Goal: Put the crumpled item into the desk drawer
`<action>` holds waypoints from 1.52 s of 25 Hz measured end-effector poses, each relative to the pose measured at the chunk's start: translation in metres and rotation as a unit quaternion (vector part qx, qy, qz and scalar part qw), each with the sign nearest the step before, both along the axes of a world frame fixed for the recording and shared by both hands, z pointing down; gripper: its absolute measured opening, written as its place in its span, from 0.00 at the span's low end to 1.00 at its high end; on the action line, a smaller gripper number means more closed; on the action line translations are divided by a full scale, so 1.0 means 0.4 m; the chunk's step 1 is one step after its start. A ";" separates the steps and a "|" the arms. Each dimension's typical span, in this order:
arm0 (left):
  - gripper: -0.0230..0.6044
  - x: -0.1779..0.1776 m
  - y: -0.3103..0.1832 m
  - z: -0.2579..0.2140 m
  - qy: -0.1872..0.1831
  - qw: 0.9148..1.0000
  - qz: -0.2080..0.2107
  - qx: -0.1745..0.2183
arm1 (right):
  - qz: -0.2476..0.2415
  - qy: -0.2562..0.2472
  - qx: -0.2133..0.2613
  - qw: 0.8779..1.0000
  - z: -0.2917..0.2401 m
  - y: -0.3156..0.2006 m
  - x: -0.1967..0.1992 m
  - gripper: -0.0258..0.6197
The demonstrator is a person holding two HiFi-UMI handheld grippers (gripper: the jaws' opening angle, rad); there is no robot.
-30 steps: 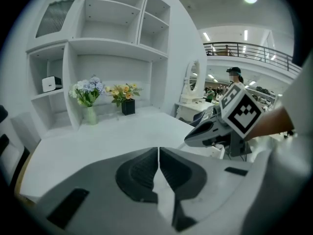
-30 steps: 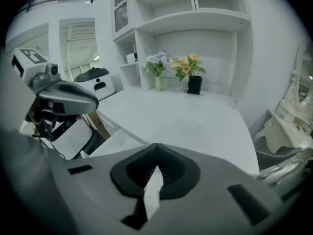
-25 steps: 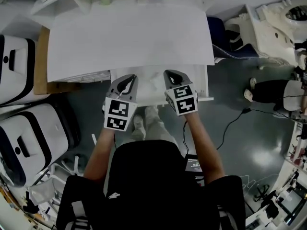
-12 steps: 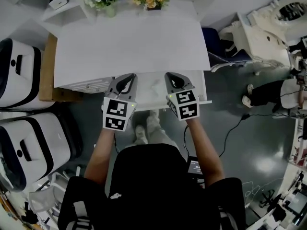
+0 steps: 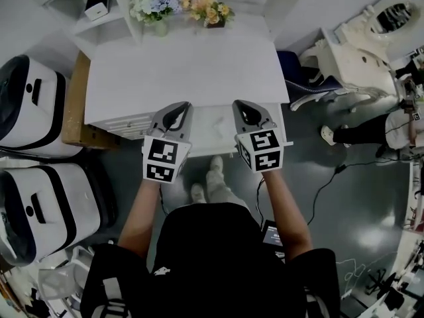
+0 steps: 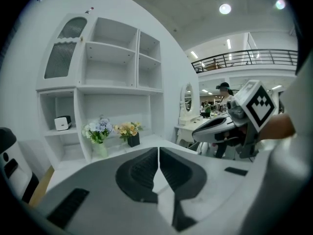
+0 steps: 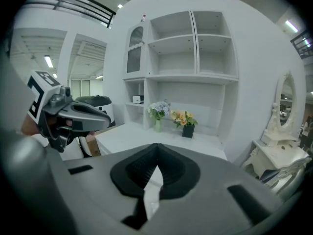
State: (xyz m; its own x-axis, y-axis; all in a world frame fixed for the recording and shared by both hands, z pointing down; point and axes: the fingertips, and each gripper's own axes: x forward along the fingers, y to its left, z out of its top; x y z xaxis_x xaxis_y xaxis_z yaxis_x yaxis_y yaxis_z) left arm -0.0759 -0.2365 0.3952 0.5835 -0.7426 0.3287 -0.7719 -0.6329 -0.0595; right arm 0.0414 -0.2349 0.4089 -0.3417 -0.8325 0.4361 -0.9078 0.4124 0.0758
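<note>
The white desk point(image 5: 185, 71) has its drawer point(image 5: 285, 136) pulled out at the front edge. A pale crumpled item point(image 5: 215, 128) lies inside it, hard to make out. My left gripper point(image 5: 177, 111) hovers over the drawer's left end and my right gripper point(image 5: 244, 110) over its right part. Both are shut with nothing clearly held. In the left gripper view the left gripper point(image 6: 158, 153) has its jaws pressed together, and the desk top point(image 6: 161, 142) lies beyond. In the right gripper view the right gripper point(image 7: 156, 151) is also shut, with white showing below the tips.
Two flower vases point(image 5: 154, 8) point(image 5: 211, 10) stand at the desk's back edge under white shelves point(image 7: 190, 58). White machines point(image 5: 26, 105) and a wooden side unit point(image 5: 74, 111) crowd the left. A chair point(image 5: 311, 78) and a floor cable point(image 5: 328, 171) are to the right.
The head view has shifted, so the desk sits lower in the picture and more of the shelf shows. Both grippers stay shut over the open drawer, drawn back slightly.
</note>
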 end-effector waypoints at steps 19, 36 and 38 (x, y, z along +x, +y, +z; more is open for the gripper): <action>0.05 -0.076 0.154 -0.134 0.004 0.998 0.019 0.062 | 0.000 -0.003 0.080 0.997 -0.178 0.161 -0.095 0.03; 0.05 -0.026 0.194 -0.208 0.010 0.996 0.011 0.088 | -0.004 -0.015 0.114 0.993 -0.273 0.210 -0.046 0.03; 0.05 -0.008 0.210 -0.217 0.011 0.996 0.010 0.091 | -0.006 -0.017 0.116 0.993 -0.281 0.228 -0.032 0.03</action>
State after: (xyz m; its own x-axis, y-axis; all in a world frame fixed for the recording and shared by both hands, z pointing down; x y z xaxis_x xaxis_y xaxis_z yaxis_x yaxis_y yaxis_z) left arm -0.0790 -0.1524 0.3086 0.6035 -0.7774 0.1773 -0.7622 -0.6277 -0.1584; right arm 0.0288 -0.1436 0.2967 -0.3626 -0.9055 0.2204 -0.9070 0.3972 0.1398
